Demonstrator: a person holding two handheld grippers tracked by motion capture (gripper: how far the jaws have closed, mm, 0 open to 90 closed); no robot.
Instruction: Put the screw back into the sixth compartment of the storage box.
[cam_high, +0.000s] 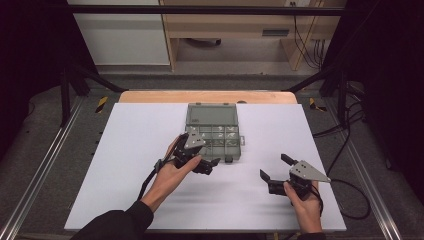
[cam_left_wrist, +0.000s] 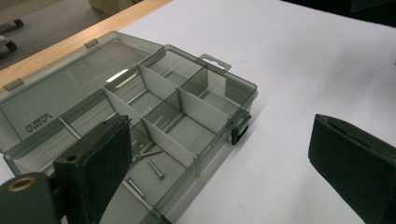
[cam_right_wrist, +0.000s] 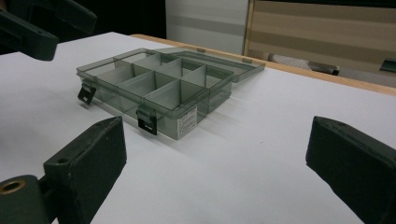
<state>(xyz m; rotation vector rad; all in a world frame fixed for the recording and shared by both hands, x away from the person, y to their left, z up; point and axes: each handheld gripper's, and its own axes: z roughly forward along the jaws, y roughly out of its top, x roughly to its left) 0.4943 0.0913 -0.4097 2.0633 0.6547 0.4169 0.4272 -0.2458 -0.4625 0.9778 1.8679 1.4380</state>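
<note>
Two claws over one white surface (cam_high: 125, 165), and one smoky-grey compartment box (cam_high: 215, 131) lying lid-open between them, toward the far side. Starting at the left: the left claw (cam_high: 212, 164) sits spread wide and empty right at the box's near left corner, one jaw reaching over the nearest compartment in the left gripper view. In that compartment lie about three thin metal pins (cam_left_wrist: 156, 169); the count is hard to fix through the tinted wall. The box runs its long axis left to right across the surface, lid folded flat away from the person, two black latches (cam_right_wrist: 148, 122) hanging on the near wall, and I count eight compartments in two rows of four. Moving right: the right claw (cam_high: 272, 167) is spread too, holding nothing, well apart from the box and angled toward its near right corner. So the left hand is clearly nearer, and the pins lie just beneath and ahead of its jaws; a short dip down looks like the coming move.
</note>
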